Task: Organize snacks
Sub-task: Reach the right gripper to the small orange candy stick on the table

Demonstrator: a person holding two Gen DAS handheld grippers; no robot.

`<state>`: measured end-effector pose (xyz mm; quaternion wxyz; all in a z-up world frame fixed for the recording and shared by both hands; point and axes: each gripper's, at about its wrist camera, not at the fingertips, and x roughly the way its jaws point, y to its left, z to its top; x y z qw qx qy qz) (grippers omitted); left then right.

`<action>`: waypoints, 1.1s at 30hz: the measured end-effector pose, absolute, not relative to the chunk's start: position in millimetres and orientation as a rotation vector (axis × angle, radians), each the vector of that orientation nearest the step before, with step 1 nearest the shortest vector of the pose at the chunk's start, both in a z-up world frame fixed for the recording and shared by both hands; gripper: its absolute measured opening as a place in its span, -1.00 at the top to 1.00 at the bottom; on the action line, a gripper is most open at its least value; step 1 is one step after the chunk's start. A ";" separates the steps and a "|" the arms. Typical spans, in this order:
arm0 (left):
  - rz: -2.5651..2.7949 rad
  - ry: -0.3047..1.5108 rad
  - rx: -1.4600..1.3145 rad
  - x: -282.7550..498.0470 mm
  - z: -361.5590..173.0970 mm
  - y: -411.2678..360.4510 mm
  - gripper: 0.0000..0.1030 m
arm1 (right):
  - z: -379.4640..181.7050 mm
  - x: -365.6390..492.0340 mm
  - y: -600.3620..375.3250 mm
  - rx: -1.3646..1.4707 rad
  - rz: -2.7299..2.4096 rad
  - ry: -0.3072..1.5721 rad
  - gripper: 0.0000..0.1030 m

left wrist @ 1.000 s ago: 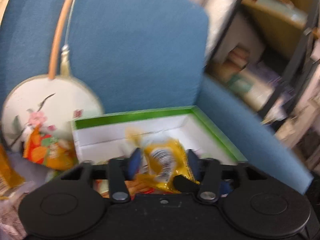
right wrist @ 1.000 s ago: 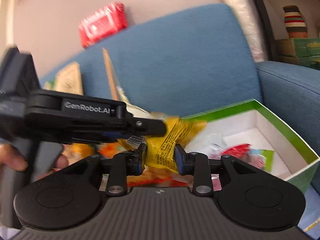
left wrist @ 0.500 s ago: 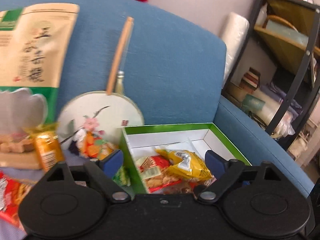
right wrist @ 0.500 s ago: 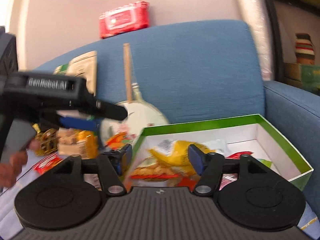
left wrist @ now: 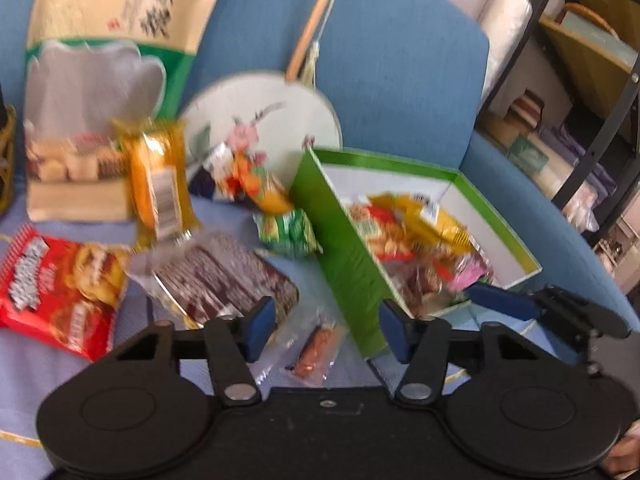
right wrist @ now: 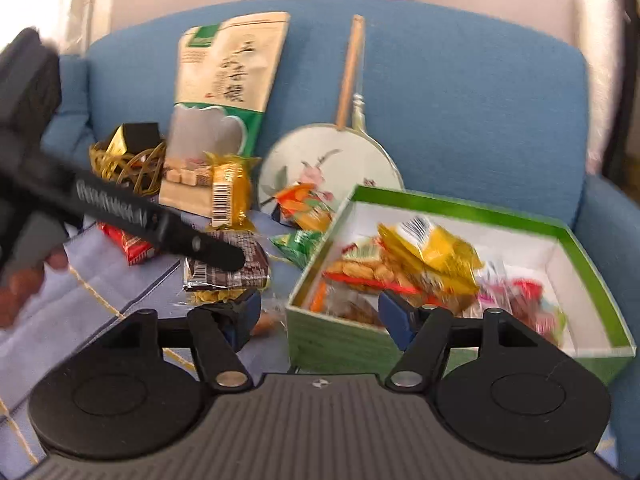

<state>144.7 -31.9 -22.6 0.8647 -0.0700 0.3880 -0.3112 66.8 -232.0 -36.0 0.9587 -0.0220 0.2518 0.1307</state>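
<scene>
A green box [left wrist: 344, 252] with white inside sits on a blue sofa seat and holds several snack packs, with a yellow pack [left wrist: 436, 220] on top; both also show in the right wrist view, the box [right wrist: 332, 340] and the pack [right wrist: 432, 248]. My left gripper [left wrist: 326, 326] is open and empty, low over a small clear-wrapped snack [left wrist: 314, 350] by the box's left wall. My right gripper [right wrist: 318, 314] is open and empty at the box's near left corner. Loose snacks lie left: a dark brown pack [left wrist: 224, 280], a red bag [left wrist: 56, 284], an orange pack [left wrist: 158, 184], a green pack [left wrist: 290, 230].
A round painted fan [right wrist: 328, 172] and a tall beige-green bag [right wrist: 224, 92] lean on the sofa back. A gold wire basket [right wrist: 128, 160] stands far left. A dark shelf unit [left wrist: 592, 92] is at the right. The left gripper's arm [right wrist: 120, 208] crosses the right wrist view.
Both grippers let go of the yellow pack, which now lies in the box. Both opened and pulled back, the left one swinging left over the loose snacks.
</scene>
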 end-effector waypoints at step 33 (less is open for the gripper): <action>-0.206 0.678 -0.169 149.0 -22.3 88.5 -1.00 | -84.7 76.5 -170.7 0.091 0.439 0.709 -0.01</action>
